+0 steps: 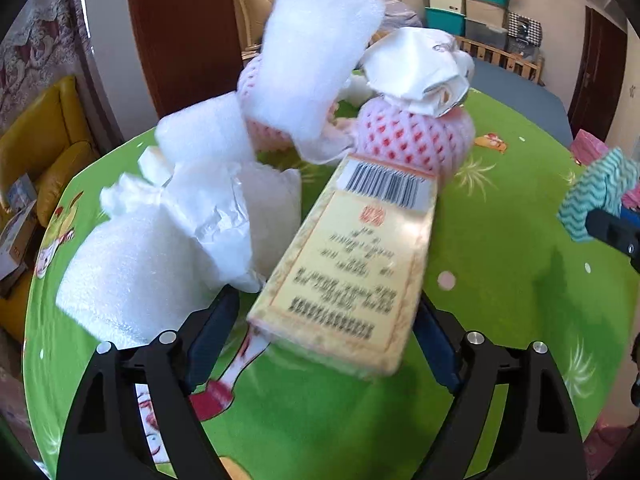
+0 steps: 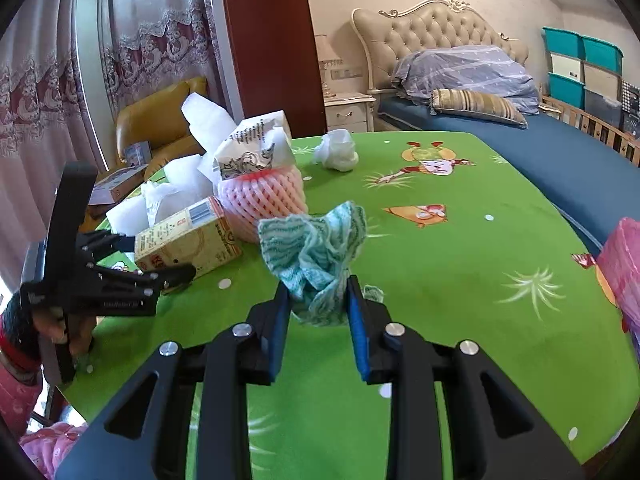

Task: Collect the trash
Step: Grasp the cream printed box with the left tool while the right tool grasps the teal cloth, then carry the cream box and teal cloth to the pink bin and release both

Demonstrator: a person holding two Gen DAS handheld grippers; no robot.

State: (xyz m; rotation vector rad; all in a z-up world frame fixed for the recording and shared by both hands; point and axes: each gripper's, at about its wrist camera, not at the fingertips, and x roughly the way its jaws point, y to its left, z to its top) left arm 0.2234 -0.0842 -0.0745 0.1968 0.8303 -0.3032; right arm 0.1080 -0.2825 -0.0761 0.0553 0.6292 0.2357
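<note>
Right tongs (image 2: 318, 312) clamped on teal cloth (image 2: 316, 256); left tongs (image 1: 320, 344) apart around yellow carton (image 1: 352, 264).

Glossy green tablecloth (image 2: 440, 280), printed cardboard box (image 1: 352, 264), woven cloth rag (image 2: 320, 248), white foam sheets (image 1: 132, 264)

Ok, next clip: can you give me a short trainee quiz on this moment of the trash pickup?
1. True or false: the right gripper is shut on the teal cloth.
2. What sits inside the left gripper? A) barcoded carton B) glass bottle C) banana
3. What colour is the tablecloth?

Key: 1 true; 2 A; 3 green.
</note>
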